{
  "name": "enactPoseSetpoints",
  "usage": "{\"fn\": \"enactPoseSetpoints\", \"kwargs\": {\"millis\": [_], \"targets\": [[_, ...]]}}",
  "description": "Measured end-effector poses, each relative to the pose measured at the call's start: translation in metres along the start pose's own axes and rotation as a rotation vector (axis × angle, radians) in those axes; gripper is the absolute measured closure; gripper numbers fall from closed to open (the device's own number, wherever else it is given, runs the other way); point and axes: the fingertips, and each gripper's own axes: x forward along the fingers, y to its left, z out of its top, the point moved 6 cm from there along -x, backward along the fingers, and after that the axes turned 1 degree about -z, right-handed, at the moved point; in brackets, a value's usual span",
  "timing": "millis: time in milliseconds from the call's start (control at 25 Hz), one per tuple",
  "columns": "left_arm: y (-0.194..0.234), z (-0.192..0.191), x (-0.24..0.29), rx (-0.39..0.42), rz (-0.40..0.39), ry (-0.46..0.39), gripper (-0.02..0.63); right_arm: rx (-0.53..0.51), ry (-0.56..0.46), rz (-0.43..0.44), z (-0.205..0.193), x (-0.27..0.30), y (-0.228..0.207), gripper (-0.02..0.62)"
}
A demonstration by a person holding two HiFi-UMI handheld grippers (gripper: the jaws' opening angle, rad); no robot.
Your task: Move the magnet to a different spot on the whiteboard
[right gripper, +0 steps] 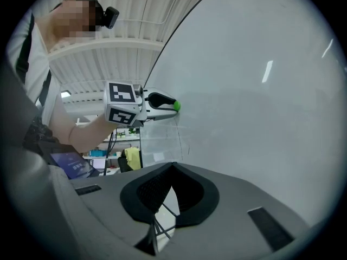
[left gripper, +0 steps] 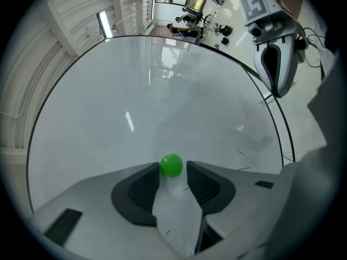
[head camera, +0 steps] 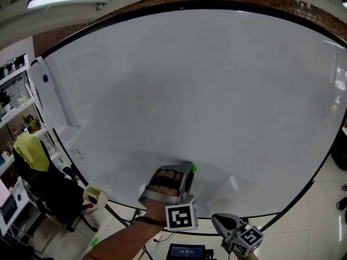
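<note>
A small green ball magnet [left gripper: 171, 165] sticks to the whiteboard [left gripper: 135, 91] low down, near its bottom edge. My left gripper [left gripper: 173, 169] is open, with the magnet between its fingertips and a thin gap showing at the right pad. From the head view, the magnet [head camera: 193, 168] peeks out at the tip of the left gripper [head camera: 191, 168], pressed close to the whiteboard [head camera: 206, 91]. My right gripper [right gripper: 172, 166] is shut and empty, hanging back below the board. It looks across at the left gripper [right gripper: 172, 103] and the magnet [right gripper: 176, 105].
A white sheet [head camera: 54, 99] hangs at the board's left end under a blue magnet [head camera: 45, 78]. Shelves [head camera: 13, 91], a chair with a yellow cloth [head camera: 31, 149] and a yellow-topped item [head camera: 93, 195] on the board's tray stand at the left. A tablet [head camera: 187, 252] is below.
</note>
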Motion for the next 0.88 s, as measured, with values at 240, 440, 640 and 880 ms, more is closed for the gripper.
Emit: {"fn": "enactPoseSetpoints", "kwargs": {"millis": [240, 440, 640, 880], "targets": [[-0.003, -0.002, 0.001, 0.021, 0.068, -0.026, 0.447, 0.001, 0.002, 0.007, 0.0, 0.003, 0.009, 0.565], [-0.003, -0.001, 0.0, 0.01, 0.088, -0.044, 0.451, 0.008, 0.014, -0.005, -0.002, 0.002, 0.015, 0.565], [-0.003, -0.007, 0.002, -0.001, 0.106, -0.045, 0.459, 0.023, 0.017, -0.024, -0.006, 0.001, 0.02, 0.566], [-0.004, -0.015, 0.004, -0.022, 0.118, -0.04, 0.46, 0.016, 0.016, -0.042, -0.005, 0.001, 0.022, 0.565]]}}
